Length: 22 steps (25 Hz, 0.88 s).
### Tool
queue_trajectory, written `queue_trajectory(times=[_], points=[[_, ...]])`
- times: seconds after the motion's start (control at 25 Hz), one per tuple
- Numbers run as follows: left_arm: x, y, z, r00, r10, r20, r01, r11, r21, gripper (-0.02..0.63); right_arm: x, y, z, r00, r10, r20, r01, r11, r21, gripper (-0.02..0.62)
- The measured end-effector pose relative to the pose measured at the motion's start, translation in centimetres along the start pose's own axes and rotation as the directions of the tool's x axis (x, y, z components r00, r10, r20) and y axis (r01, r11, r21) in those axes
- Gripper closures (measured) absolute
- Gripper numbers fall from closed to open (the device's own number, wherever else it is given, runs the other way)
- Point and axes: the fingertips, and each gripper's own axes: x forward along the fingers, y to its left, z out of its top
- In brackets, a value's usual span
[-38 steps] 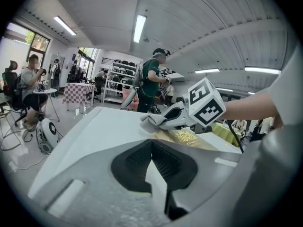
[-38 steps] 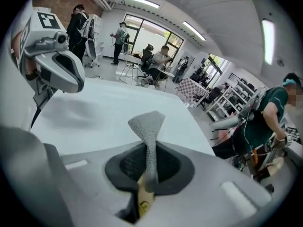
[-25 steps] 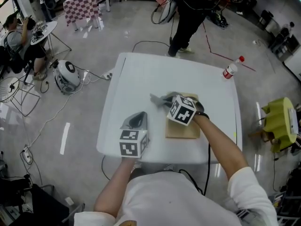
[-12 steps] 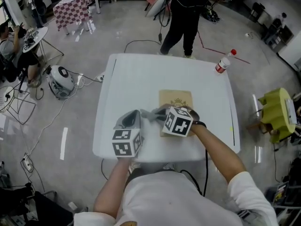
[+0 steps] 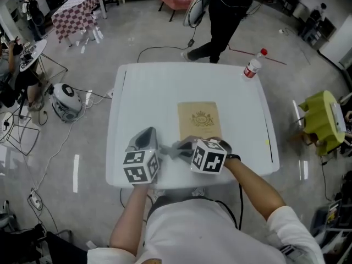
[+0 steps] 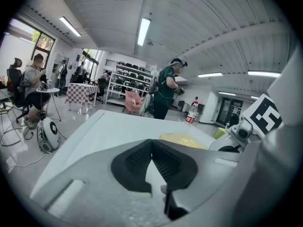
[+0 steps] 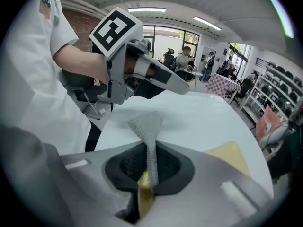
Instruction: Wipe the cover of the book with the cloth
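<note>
A tan book [image 5: 199,120] with a gold emblem lies closed near the middle of the white table [image 5: 154,92]. My right gripper [image 5: 184,146] hangs just in front of the book's near edge, shut on a grey cloth [image 5: 175,149] that trails to the left. In the right gripper view the cloth [image 7: 148,131] stands pinched between the jaws of the right gripper [image 7: 147,162], with the book [image 7: 228,154] to the right. My left gripper [image 5: 144,133] is beside the cloth at the near left, and in its own view the left gripper [image 6: 152,145] is shut and holds nothing.
A water bottle [image 5: 253,65] with a red cap stands at the table's far right corner. A person [image 5: 223,15] stands beyond the far edge. A yellow-green stool [image 5: 324,125] is on the floor at the right, cables and a round white device [image 5: 65,99] at the left.
My right gripper has drawn the cloth back off the book toward the near edge, leaving the whole cover bare. The left gripper stays near the front edge.
</note>
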Motion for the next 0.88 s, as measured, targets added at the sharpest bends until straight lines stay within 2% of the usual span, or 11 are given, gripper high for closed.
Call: queue_trajectory(times=[0.2,0.32,0.4,0.52,0.64,0.88], points=[[0.5,-1.0,0.1,1.000,-0.018,-0.006,0.018,1.000,0.007,0.600,-1.1,0.7,-0.3,0.999,-0.020,0.049,0.017,0.998,0.055,0.578],[0.9,-2.0,0.6,0.999,-0.033,0.003,0.033,0.999,0.017,0.600,-3.0,-0.6,-0.3,0.986,-0.104,0.134,0.085,0.986,0.140,0.578],[1.2,-2.8,1.2,0.999,-0.048,0.011,0.048,0.998,0.033,0.600,-4.9,-2.2,-0.3,0.961,-0.193,0.197,0.146,0.961,0.234,0.578],[1.5,-4.1,2.3,0.998,-0.065,0.021,0.064,0.996,0.056,0.600,-8.4,-4.8,-0.5,0.902,-0.349,0.256,0.246,0.900,0.359,0.578],[2.1,-5.7,3.2,0.996,-0.080,0.032,0.077,0.994,0.083,0.600,-12.0,-7.5,-1.7,0.816,-0.506,0.280,0.346,0.815,0.464,0.578],[2.4,-8.8,4.3,0.994,-0.093,0.050,0.087,0.989,0.123,0.600,-18.3,-9.8,-4.1,0.657,-0.693,0.298,0.396,0.653,0.646,0.578]])
